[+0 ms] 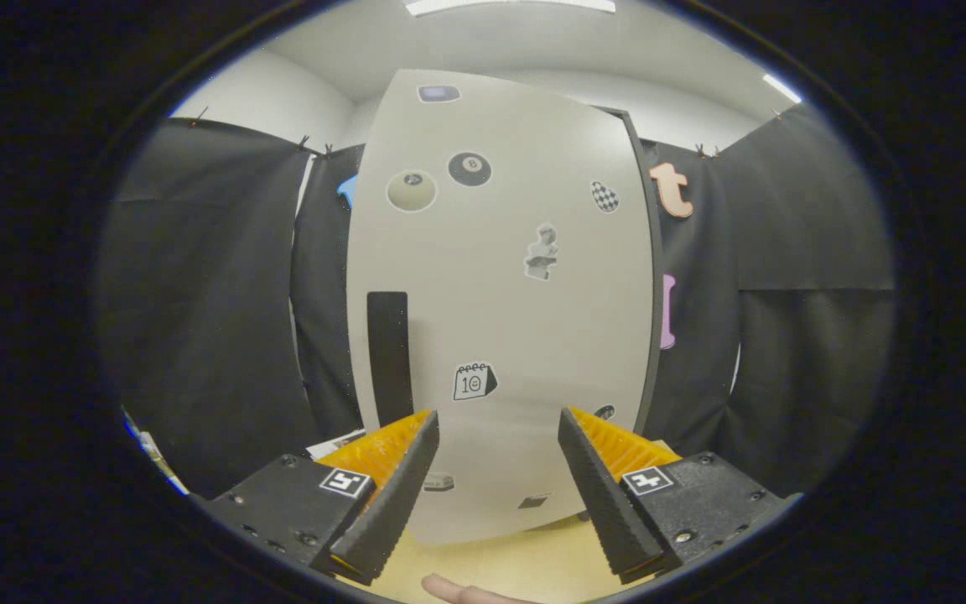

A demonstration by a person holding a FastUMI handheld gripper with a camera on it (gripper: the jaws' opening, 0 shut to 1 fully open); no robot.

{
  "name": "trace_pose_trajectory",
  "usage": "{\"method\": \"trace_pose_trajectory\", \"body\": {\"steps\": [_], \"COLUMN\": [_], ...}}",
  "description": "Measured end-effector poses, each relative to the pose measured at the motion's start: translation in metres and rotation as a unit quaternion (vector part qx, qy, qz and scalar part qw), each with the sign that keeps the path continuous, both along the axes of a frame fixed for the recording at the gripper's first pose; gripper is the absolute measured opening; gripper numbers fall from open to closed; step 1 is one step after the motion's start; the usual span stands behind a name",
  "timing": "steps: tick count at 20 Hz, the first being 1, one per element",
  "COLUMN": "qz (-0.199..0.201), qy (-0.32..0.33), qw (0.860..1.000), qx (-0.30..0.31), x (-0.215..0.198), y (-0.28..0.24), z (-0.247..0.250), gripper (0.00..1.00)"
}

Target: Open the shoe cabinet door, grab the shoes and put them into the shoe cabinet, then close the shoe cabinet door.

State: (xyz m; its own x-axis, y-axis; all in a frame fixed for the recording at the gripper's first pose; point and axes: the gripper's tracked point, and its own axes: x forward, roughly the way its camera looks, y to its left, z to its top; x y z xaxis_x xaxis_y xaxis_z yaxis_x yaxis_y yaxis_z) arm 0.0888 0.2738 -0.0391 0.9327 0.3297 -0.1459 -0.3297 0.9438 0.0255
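A fingertip of the person shows nearest of all, below and between the two fingers, over a pale yellowish floor. The gripper stands open, its fingers spread wide with nothing between them but empty air, and neither finger touches anything. Just ahead of the fingers rises the shoe cabinet door, a tall pale grey panel that faces the gripper squarely and fills the gap between the fingers and well above them. It looks shut, though the far side of it is hidden. A dark vertical handle sits on the door just above the left finger's tip, near the door's left side. Stickers dot the panel: a calendar sticker a little above the gap between the fingers, a small figure sticker higher up, two billiard-ball stickers higher still, and a checkered sticker toward the right finger's side. Something flat and printed lies on the floor beside the left finger; what it is cannot be told. Beyond the door, black cloth hangs on both sides, with white wall and ceiling above.
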Motion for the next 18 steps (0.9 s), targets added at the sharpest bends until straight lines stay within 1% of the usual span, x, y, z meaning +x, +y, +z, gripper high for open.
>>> {"method": "trace_pose_trajectory", "body": {"steps": [7, 11, 14, 18], "qz": [-0.011, -0.025, -0.019, -0.010], "qy": [-0.032, -0.041, -0.046, -0.032], "qw": [0.999, 0.999, 0.998, 0.999], "qx": [0.015, 0.022, 0.025, 0.030], "x": [-0.057, -0.086, -0.108, -0.135], "y": [-0.022, -0.041, -0.052, -0.069], "z": [0.015, 0.016, 0.012, -0.005], "gripper": [0.94, 0.94, 0.94, 0.94]}}
